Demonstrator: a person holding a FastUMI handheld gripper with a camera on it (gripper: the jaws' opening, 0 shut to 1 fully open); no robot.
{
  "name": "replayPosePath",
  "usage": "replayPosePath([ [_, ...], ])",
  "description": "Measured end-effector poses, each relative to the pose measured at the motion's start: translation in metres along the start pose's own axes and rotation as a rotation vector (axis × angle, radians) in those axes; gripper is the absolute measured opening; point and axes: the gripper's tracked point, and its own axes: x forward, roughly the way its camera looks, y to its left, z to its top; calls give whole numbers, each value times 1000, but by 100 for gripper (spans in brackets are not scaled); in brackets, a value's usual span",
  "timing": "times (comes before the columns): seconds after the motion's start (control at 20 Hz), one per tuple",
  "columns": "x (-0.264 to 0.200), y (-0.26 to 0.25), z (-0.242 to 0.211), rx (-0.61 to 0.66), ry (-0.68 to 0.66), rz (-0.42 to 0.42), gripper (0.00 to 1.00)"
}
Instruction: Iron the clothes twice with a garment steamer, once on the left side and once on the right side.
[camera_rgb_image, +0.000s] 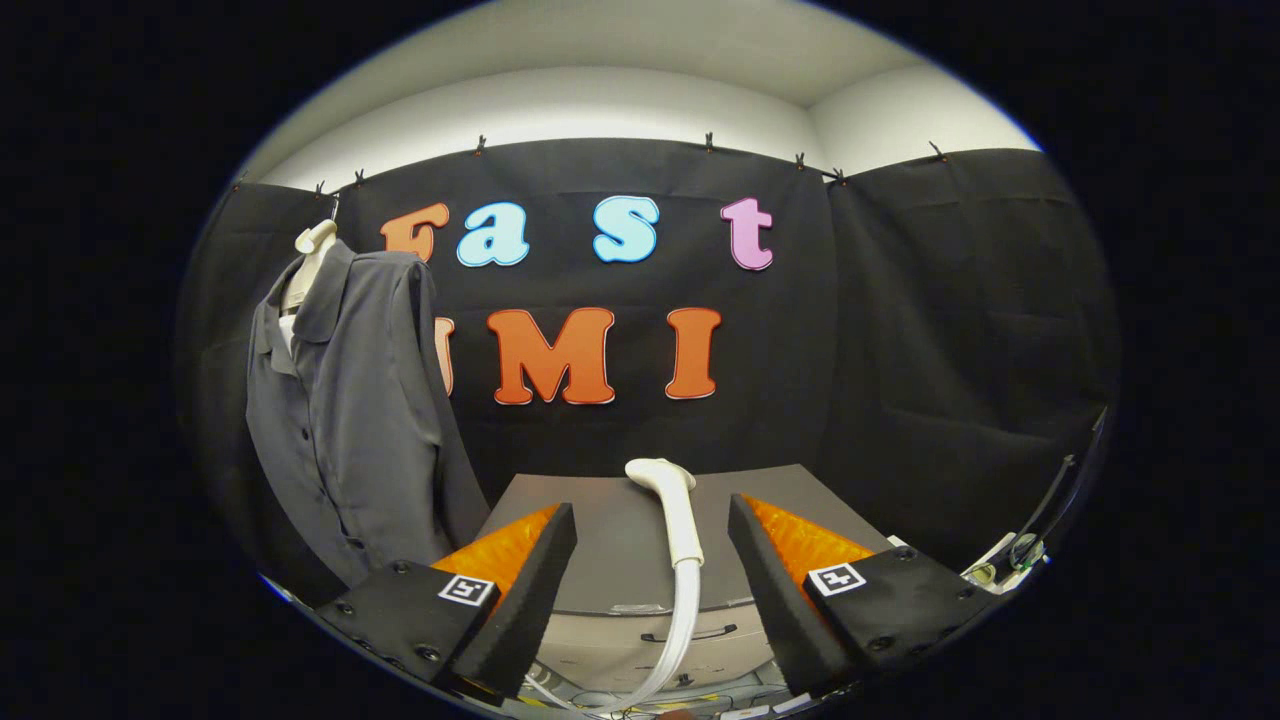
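Nothing readable; only square coded tags (467, 589) on the parted fingers (530, 590).

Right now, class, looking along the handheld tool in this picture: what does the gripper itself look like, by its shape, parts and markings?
The gripper has two wedge-shaped fingers tapering forward. Each joins a flat, dark mounting block with round screw heads. Each block carries a small square black-and-white marker tag, one per side. No cable of the gripper's own is visible.

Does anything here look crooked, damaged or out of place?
Nothing stands out. The steamer head lies on the grey cabinet top, between the open jaws of the gripper, its hose trailing down. The grey shirt hangs neatly beside the cabinet.
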Motion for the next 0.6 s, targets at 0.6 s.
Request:
replayPosePath([
  [0.6, 128, -11, -42, 15, 283, 105, 98],
])
